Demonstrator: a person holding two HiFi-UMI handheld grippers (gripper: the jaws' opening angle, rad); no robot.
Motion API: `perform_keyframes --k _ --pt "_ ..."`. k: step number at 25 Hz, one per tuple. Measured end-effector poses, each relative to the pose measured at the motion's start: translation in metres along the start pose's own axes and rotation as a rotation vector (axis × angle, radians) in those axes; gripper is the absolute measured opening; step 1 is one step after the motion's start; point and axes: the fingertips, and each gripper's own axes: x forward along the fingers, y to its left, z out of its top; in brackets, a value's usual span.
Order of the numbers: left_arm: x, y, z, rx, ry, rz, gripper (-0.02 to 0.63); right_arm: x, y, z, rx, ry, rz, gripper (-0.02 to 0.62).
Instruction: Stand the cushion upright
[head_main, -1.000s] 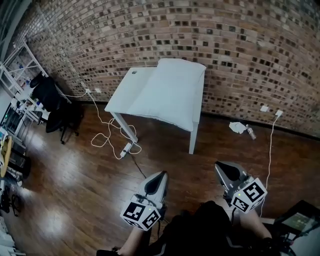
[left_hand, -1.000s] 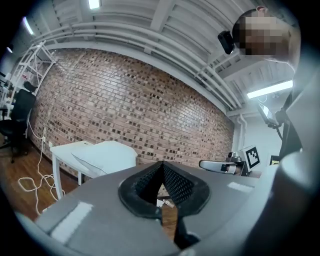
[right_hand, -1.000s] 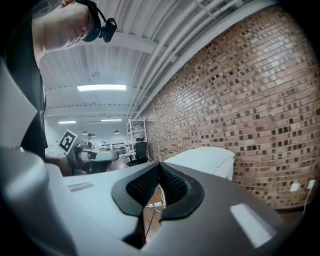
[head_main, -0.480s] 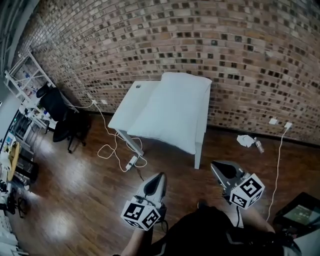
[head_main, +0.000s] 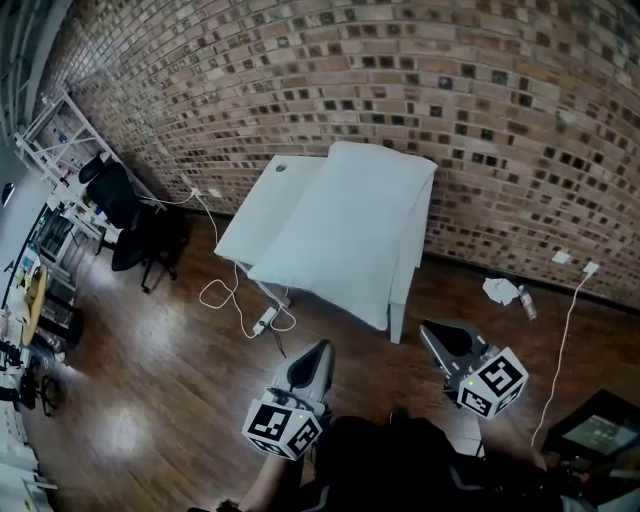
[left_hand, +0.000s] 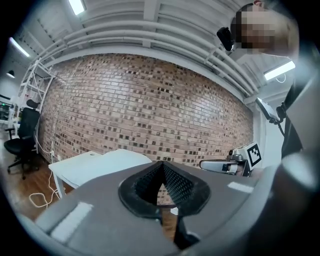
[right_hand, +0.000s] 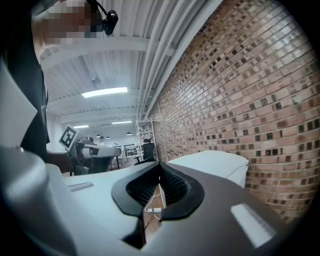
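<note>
Cushion (head_main: 350, 225) lies flat on the white table (head_main: 262, 205), covering its right part, beside the brick wall (head_main: 400, 80). Left gripper (head_main: 321, 348) and right gripper (head_main: 427, 329) hang over the wood floor (head_main: 150, 380), apart from the table. Both sets of jaws are together, nothing between them.

Your head view is moderately lit. Strip lights (right_hand: 105, 92) overhead leave soft glare on the wooden floor (head_main: 118, 432), and the cushion (head_main: 350, 235) reads brightest. The brick wall (head_main: 400, 90) bows at the edges. Both gripper views darken at the corners, with foregrounds perhaps slightly soft.
</note>
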Motion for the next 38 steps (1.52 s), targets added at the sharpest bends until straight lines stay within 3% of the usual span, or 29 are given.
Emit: perform_keyframes --k 3,10,19,25,33,38 --pt "0.017 0.007 0.006 0.026 0.017 -0.013 0.003 0.012 -0.009 0.003 -0.033 0.000 0.019 0.006" --pt "0.059 0.062 0.012 -0.044 -0.011 -0.062 0.003 0.062 -0.038 0.005 -0.028 -0.003 -0.017 0.006" --pt "0.107 0.179 0.043 -0.054 -0.005 -0.137 0.003 0.163 -0.069 0.030 -0.016 -0.009 -0.130 0.006" --pt "0.137 0.229 0.047 -0.082 0.025 -0.222 0.003 0.220 -0.088 0.034 0.013 -0.011 -0.184 0.006" --pt "0.201 0.300 0.047 -0.125 0.038 -0.172 0.003 0.263 -0.139 0.026 0.025 0.087 -0.164 0.006" --pt "0.242 0.298 0.065 -0.094 0.067 -0.203 0.003 0.280 -0.177 0.032 0.008 0.066 -0.145 0.006"
